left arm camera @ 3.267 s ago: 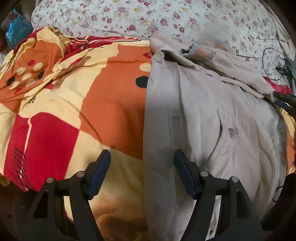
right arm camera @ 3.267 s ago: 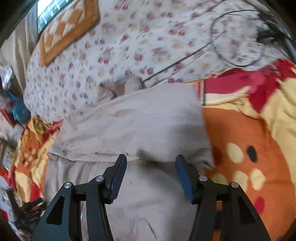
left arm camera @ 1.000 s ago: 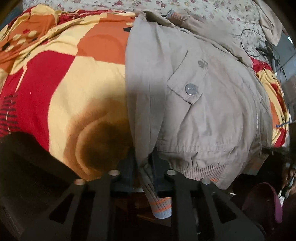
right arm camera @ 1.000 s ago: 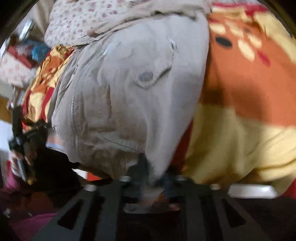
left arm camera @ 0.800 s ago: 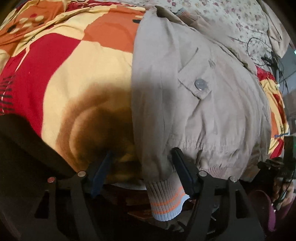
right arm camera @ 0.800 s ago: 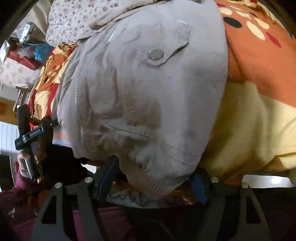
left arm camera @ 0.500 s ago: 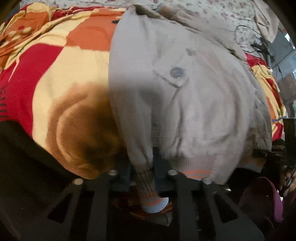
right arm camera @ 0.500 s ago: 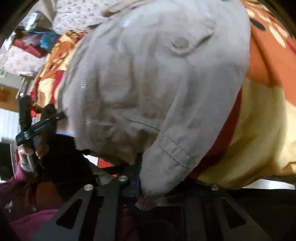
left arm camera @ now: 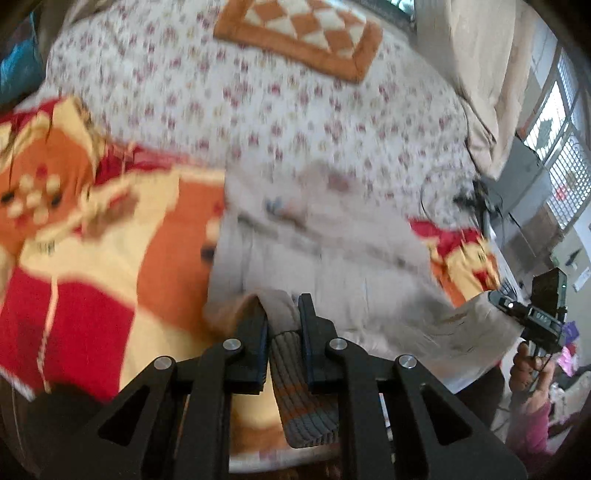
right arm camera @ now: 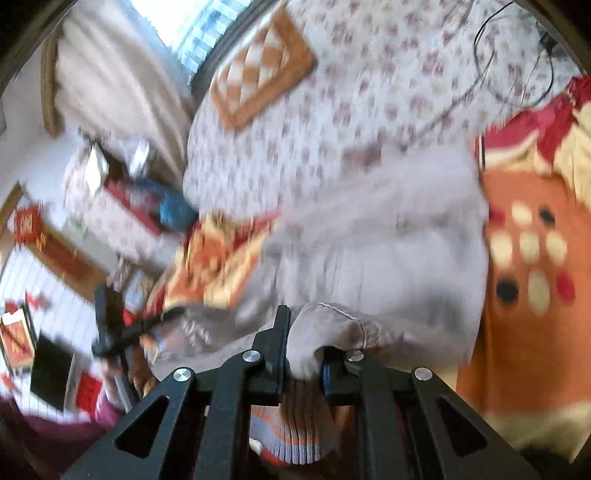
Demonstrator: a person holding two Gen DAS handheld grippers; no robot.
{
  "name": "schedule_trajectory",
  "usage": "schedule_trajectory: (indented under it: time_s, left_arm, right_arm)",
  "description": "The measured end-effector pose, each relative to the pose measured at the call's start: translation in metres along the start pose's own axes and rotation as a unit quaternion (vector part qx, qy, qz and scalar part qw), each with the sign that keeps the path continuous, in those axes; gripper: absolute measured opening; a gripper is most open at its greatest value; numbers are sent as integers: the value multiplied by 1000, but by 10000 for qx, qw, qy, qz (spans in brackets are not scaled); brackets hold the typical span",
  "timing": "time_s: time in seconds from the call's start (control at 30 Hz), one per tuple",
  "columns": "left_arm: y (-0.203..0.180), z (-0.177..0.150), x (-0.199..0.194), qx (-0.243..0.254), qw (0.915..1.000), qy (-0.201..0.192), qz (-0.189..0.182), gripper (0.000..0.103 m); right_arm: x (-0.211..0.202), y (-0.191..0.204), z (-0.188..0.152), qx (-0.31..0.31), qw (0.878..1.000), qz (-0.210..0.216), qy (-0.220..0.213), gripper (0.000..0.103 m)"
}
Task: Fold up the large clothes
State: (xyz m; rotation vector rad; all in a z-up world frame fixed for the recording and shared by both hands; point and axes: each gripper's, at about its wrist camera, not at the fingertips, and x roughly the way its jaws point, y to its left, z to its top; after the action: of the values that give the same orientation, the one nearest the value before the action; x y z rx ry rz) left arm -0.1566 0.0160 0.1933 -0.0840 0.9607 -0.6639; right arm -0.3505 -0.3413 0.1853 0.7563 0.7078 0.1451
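A beige jacket [left arm camera: 332,251] lies on a bed, its lower edge lifted off the blanket. My left gripper [left arm camera: 282,310] is shut on the jacket's ribbed hem [left arm camera: 306,406], which hangs down between the fingers. In the right wrist view the jacket [right arm camera: 388,240] spreads ahead and my right gripper [right arm camera: 303,332] pinches the other hem corner [right arm camera: 291,439], its jaws still closing on the cloth. Each camera catches the other gripper at its frame edge: the right one [left arm camera: 532,317] and the left one [right arm camera: 118,332], both held by a hand.
An orange, red and yellow blanket [left arm camera: 92,258] covers the near bed. A floral sheet [left arm camera: 258,92] lies beyond it, with a checked orange mat [left arm camera: 299,33] on top. Black cables [right arm camera: 517,55] lie on the sheet at the right. A curtain and window [left arm camera: 554,147] stand at the far side.
Both grippers closed on the hem corners at the bed's edge, then rose and tilted up with the cloth. The views now reach the far sheet and the window.
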Motion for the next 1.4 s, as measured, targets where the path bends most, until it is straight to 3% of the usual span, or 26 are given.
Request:
schedule_trajectory:
  time_s: [0.13, 0.3, 0.53, 0.6, 0.7, 0.73, 0.77, 0.8, 0.83, 0.87, 0.9, 0.97, 1.07, 1.17, 1.23, 1.33, 1.4]
  left_arm:
    - [1, 51, 28, -76, 9997, -196, 92, 12]
    - [2, 106, 90, -118, 9982, -306, 496, 12]
    - [12, 144, 197, -233, 9938, 95, 1079, 12]
    - [16, 147, 216, -311, 9932, 229, 1097, 14]
    - [22, 149, 238, -258, 9929, 504, 1044, 25]
    - [23, 150, 238, -231, 9925, 560, 1064, 37]
    - [24, 152, 234, -235, 9925, 535, 1075, 52]
    - [26, 153, 223, -248, 9935, 438, 1023, 59]
    - [28, 154, 215, -269, 9944, 342, 963, 67]
    - [30, 155, 205, -298, 9951, 248, 914, 70]
    - [30, 156, 196, -335, 9951, 190, 913, 73]
    - [32, 148, 178, -345, 9941, 188, 1009, 75]
    - [31, 126, 174, -197, 9925, 386, 1146, 76]
    - [35, 96, 193, -107, 9848, 861, 1505, 76]
    - [40, 81, 211, -17, 9784, 1075, 1767, 76]
    - [55, 73, 226, -141, 9770, 1213, 1748, 77]
    - [63, 75, 221, -280, 9775, 1202, 1711, 77]
  right_arm:
    - [22, -12, 50, 192, 9986, -222, -450, 12]
    - [66, -40, 108, 393, 9960, -628, -503, 12]
    - [123, -104, 157, 863, 9894, -1070, -459, 11]
    - [143, -125, 163, 1029, 9874, -1154, -329, 12]
    - [169, -150, 169, 1085, 9849, -1345, 64, 20]
    - [169, -153, 170, 1097, 9844, -1370, 80, 23]
    - [163, -152, 170, 1117, 9851, -1311, -17, 30]
    - [156, -150, 170, 1115, 9855, -1272, -128, 35]
    - [141, -142, 168, 1045, 9855, -1286, -360, 51]
    - [129, -136, 166, 978, 9844, -1354, -550, 66]
    - [115, -128, 164, 888, 9825, -1444, -774, 69]
    - [96, -111, 157, 581, 9846, -1397, -878, 69]
    - [108, -88, 144, 14, 9894, -1414, -333, 66]
    - [158, -84, 132, -405, 9783, -1983, 450, 61]
    - [195, -95, 135, -442, 9715, -2214, 721, 58]
    - [233, -120, 153, -551, 9516, -2950, 667, 57]
    - [239, -134, 165, -234, 9475, -3137, 577, 57]
